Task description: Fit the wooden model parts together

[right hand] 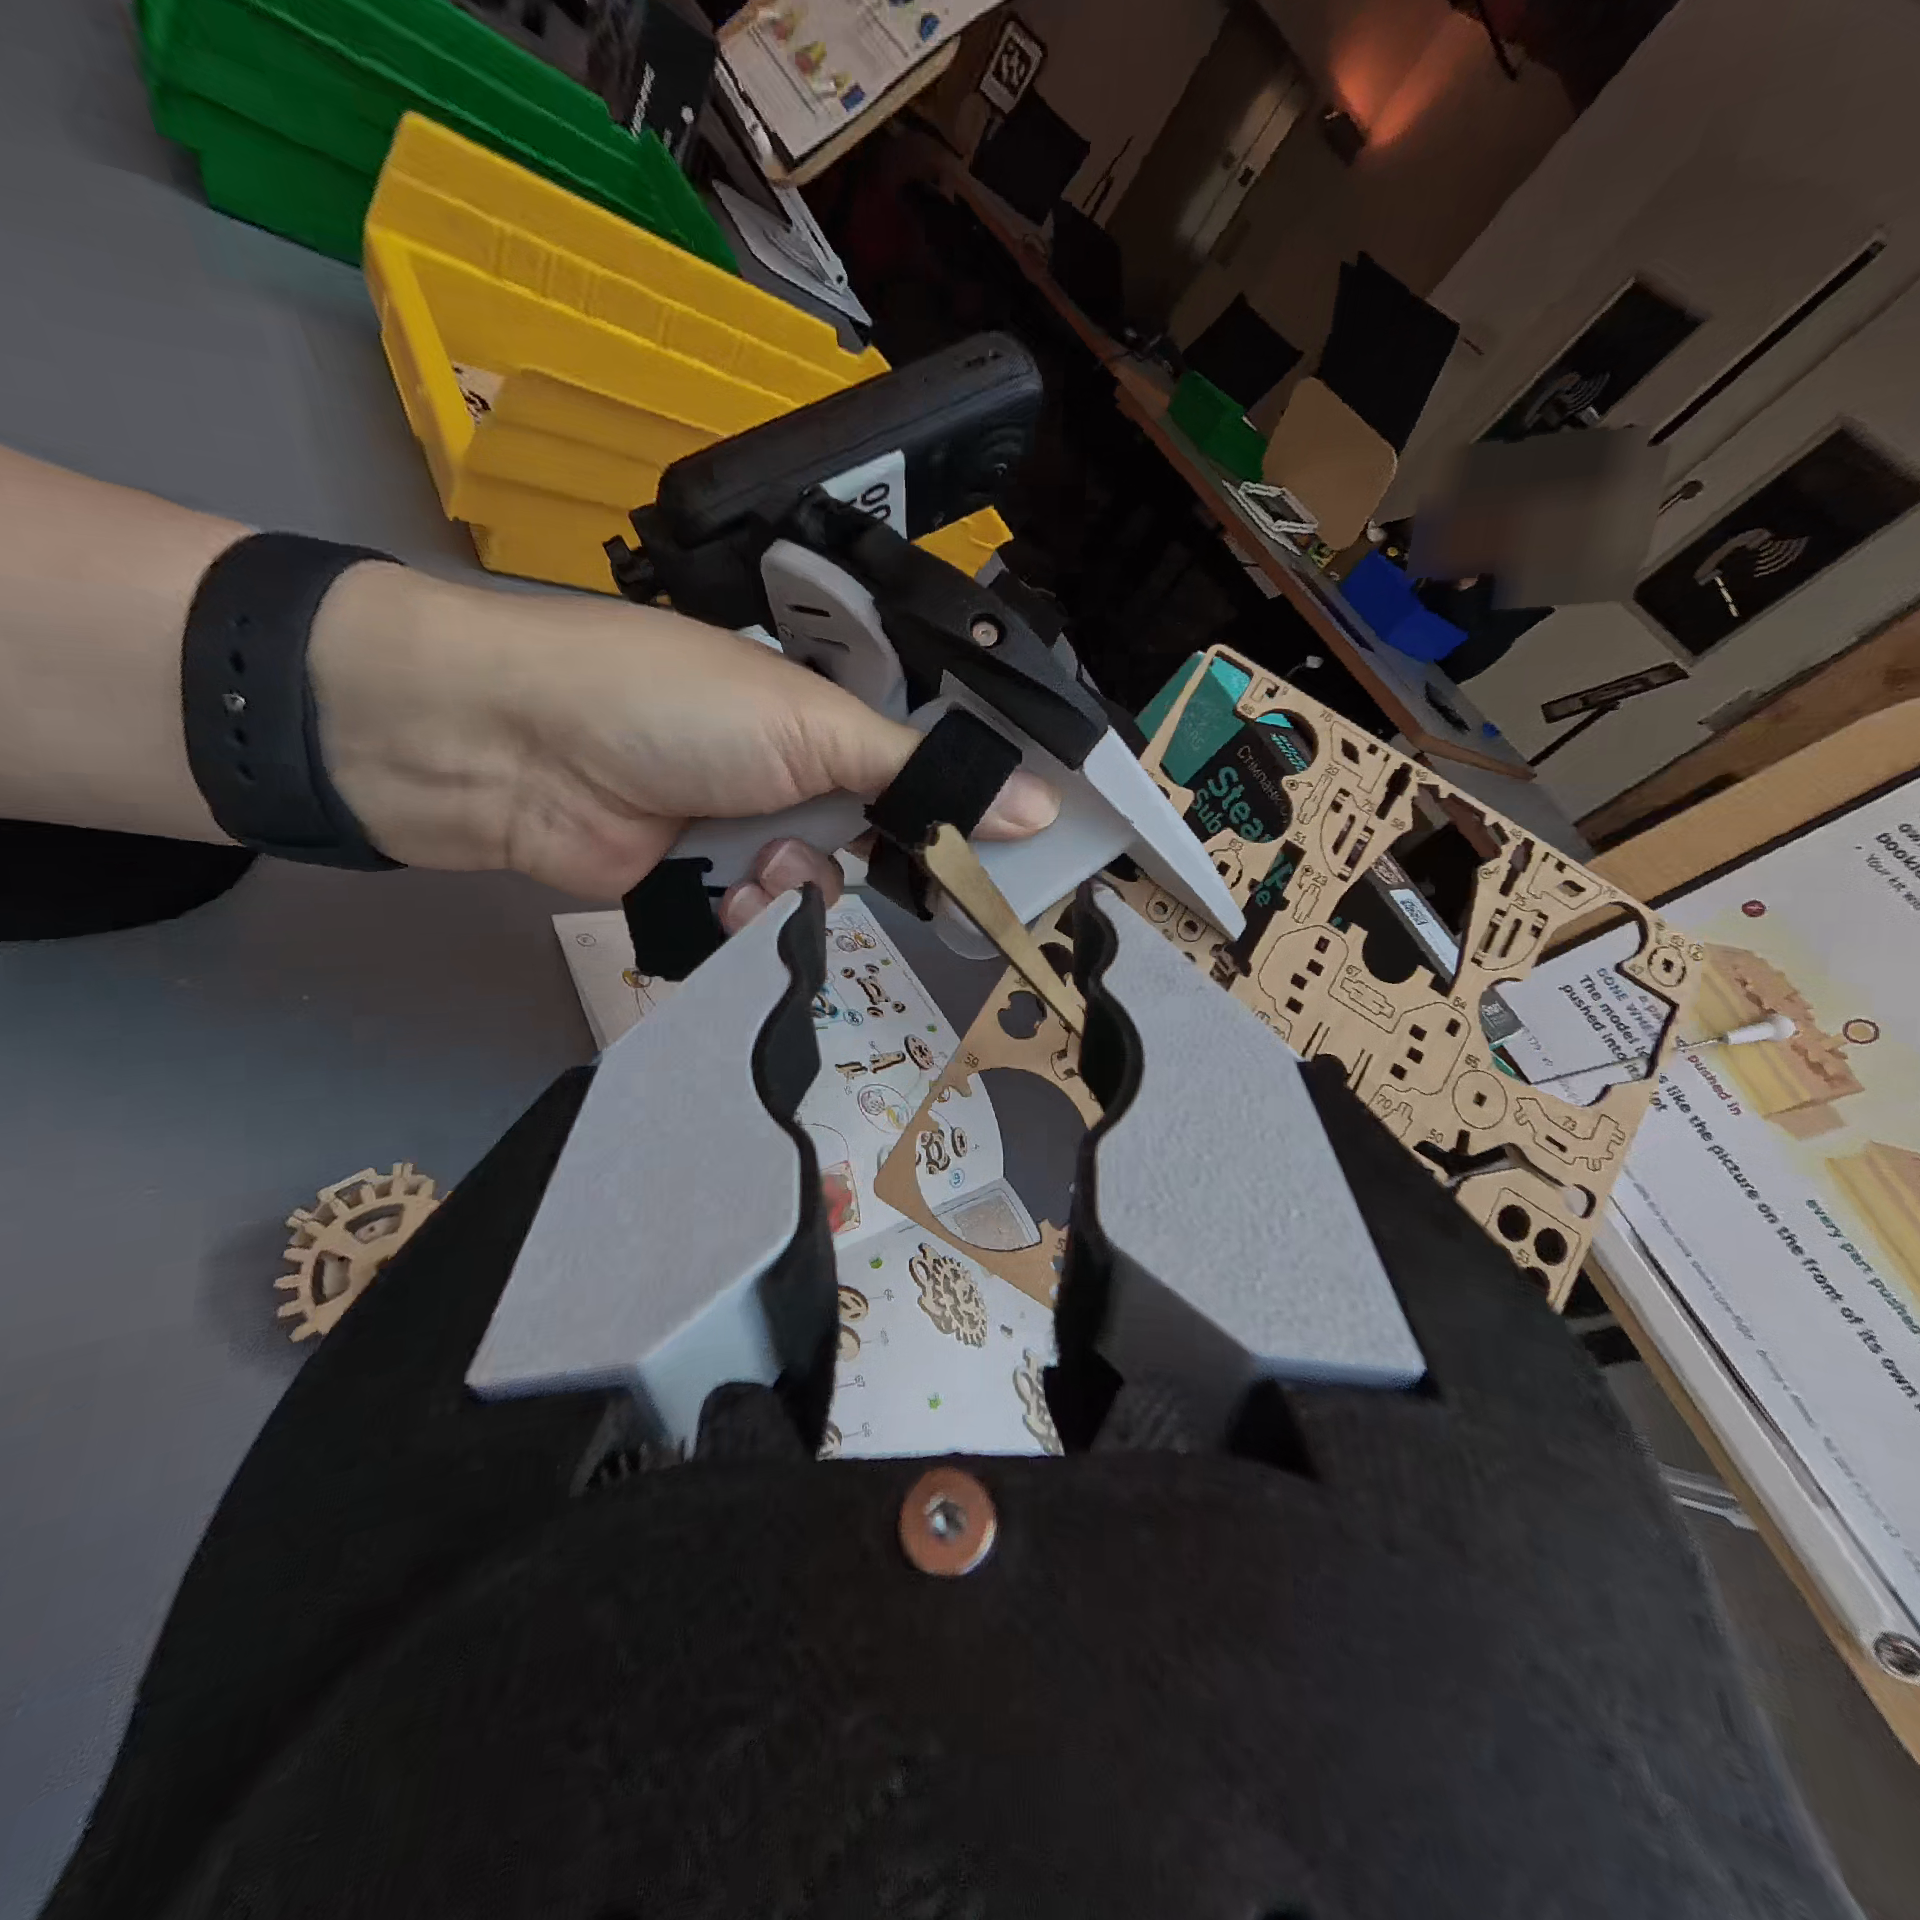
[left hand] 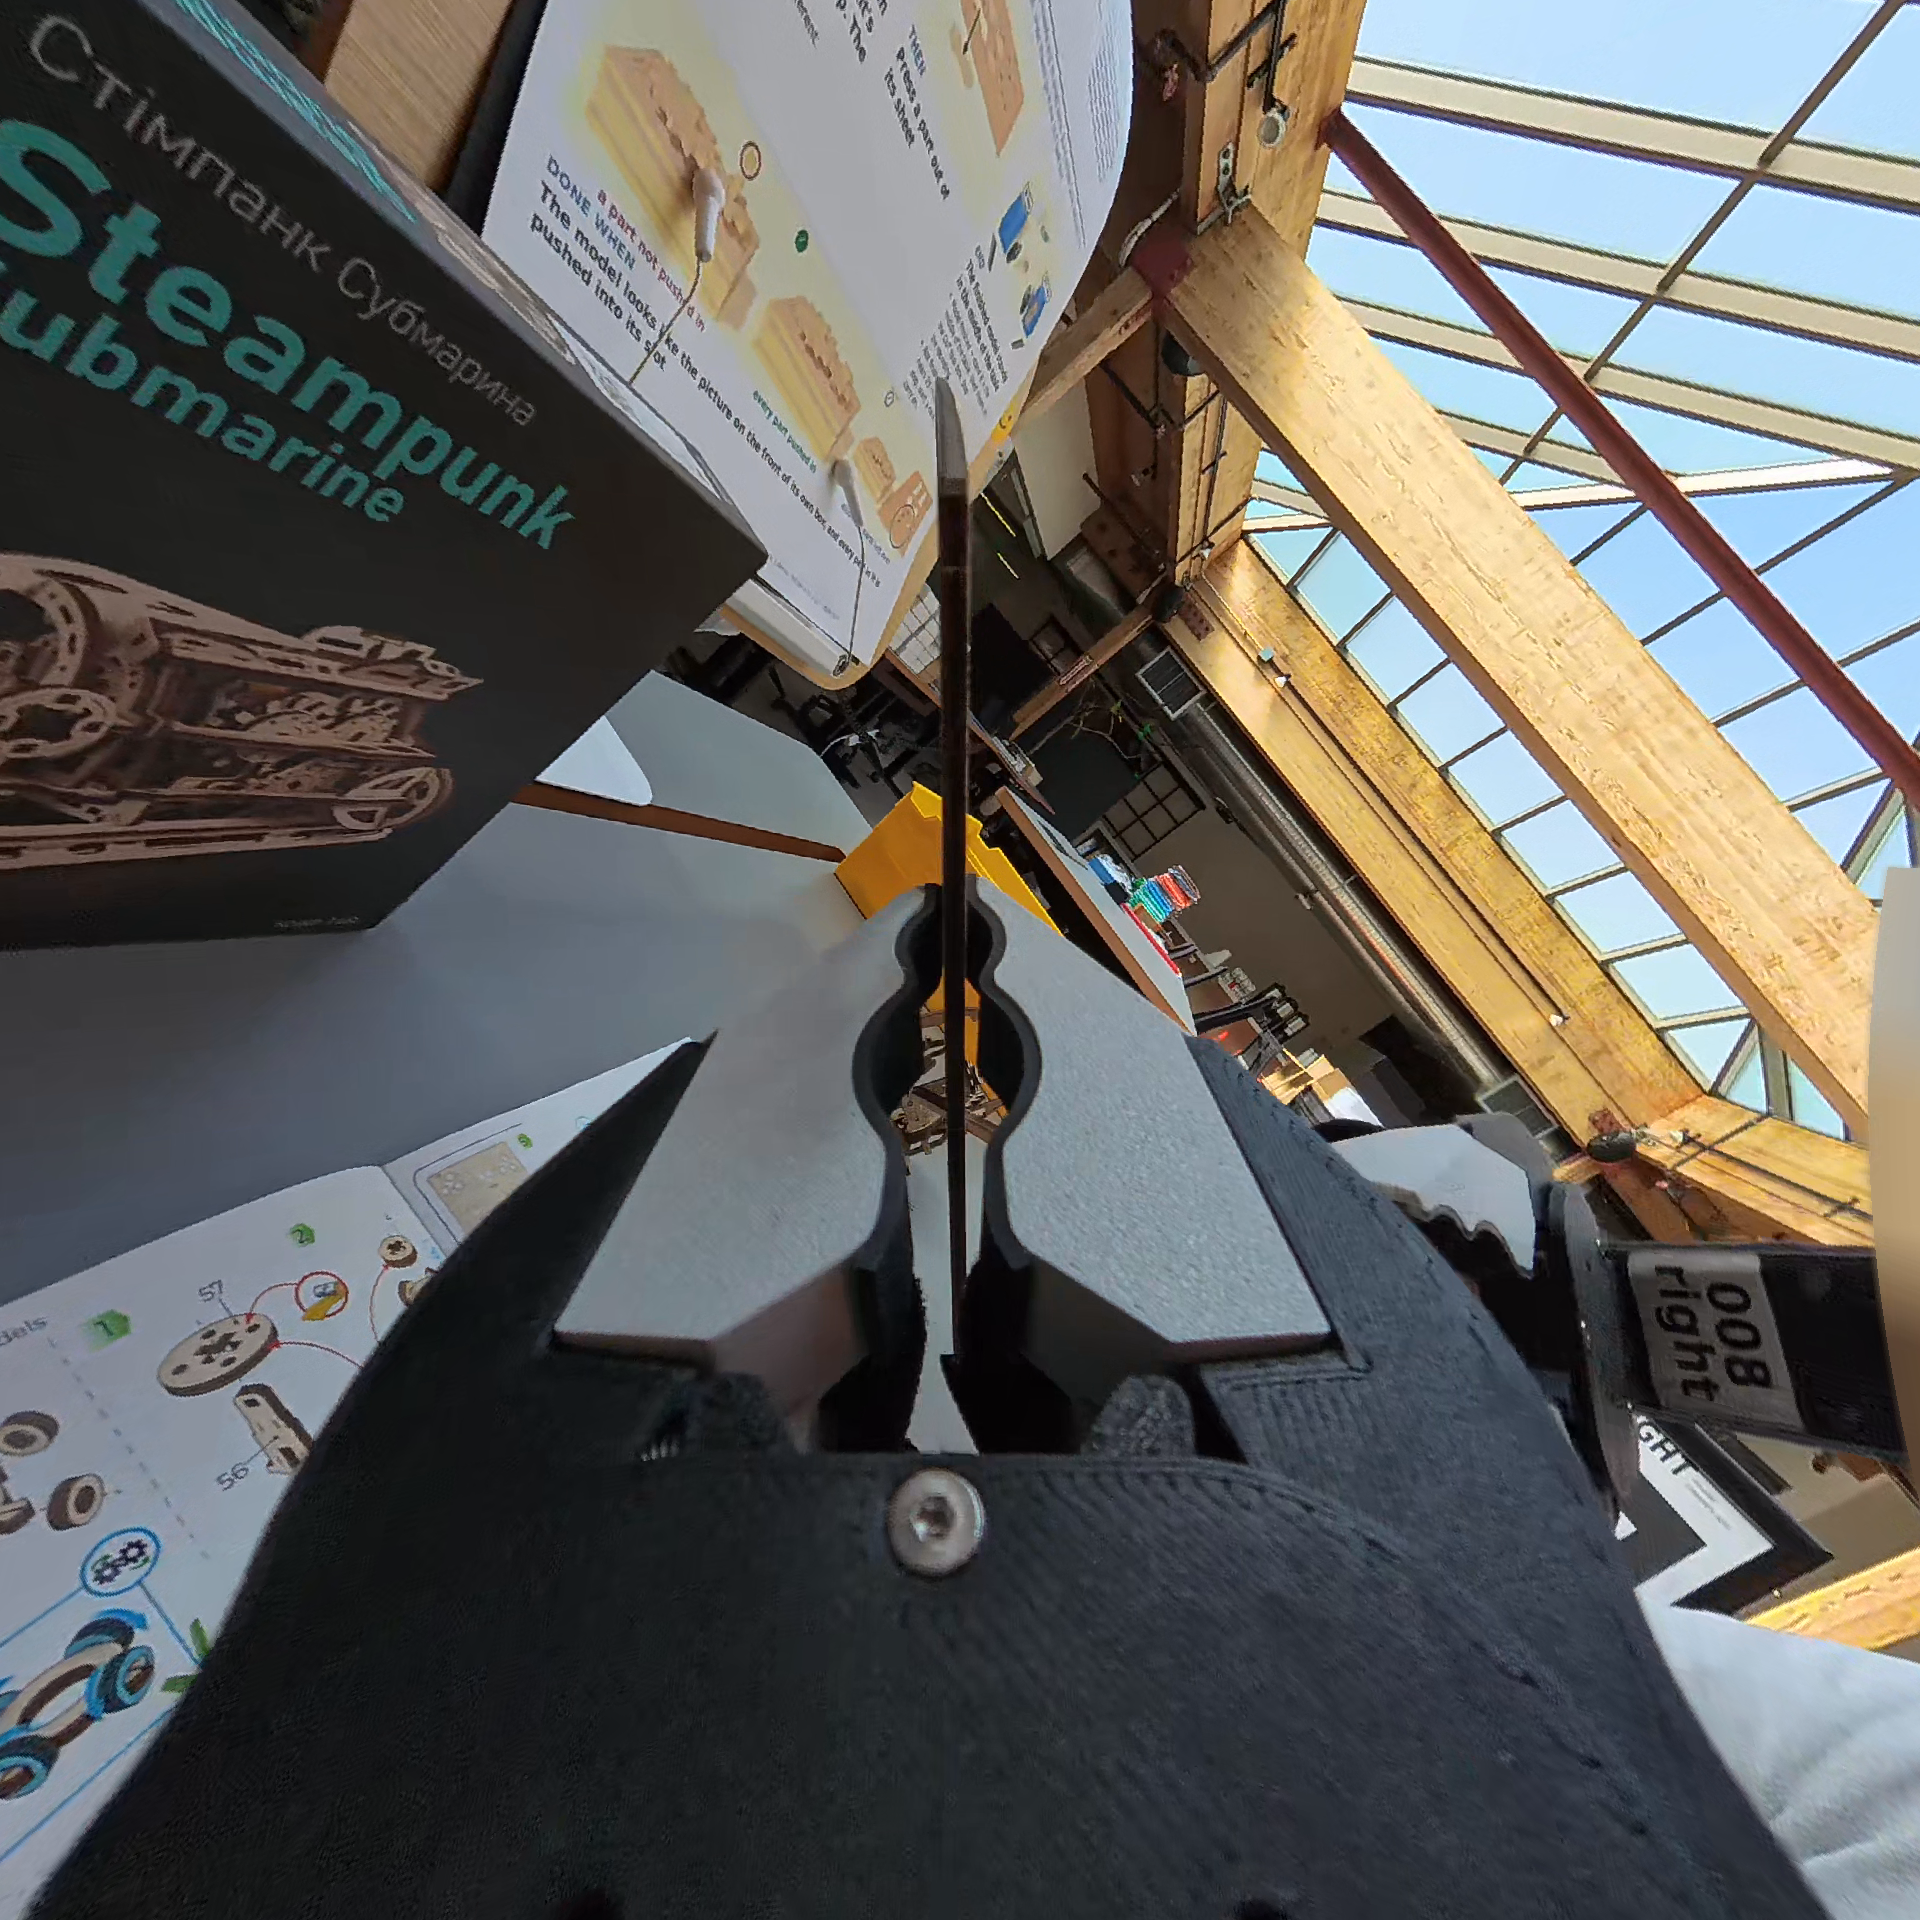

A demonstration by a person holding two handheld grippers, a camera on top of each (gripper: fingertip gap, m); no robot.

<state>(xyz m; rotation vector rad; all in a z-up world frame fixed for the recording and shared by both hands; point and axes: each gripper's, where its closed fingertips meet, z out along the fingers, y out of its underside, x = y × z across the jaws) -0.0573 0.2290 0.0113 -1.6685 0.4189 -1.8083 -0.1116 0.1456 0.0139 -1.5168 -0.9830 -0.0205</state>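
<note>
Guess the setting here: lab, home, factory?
Probably a shared workshop or makerspace: grey worktable with stacked yellow bins and green bins, more cluttered benches behind, and heavy timber beams under a glass roof.

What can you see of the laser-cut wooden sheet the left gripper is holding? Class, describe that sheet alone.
The wooden sheet is a thin, flat, pale-brown plywood panel with dark, burnt-looking cut lines. Numbered part outlines cover it, and several holes show where pieces are gone. The left gripper is shut on it; in that gripper's own view it appears edge-on as a dark, narrow line. It is held tilted in the air above the open instruction booklet. The open right gripper is near its lower edge.
</note>
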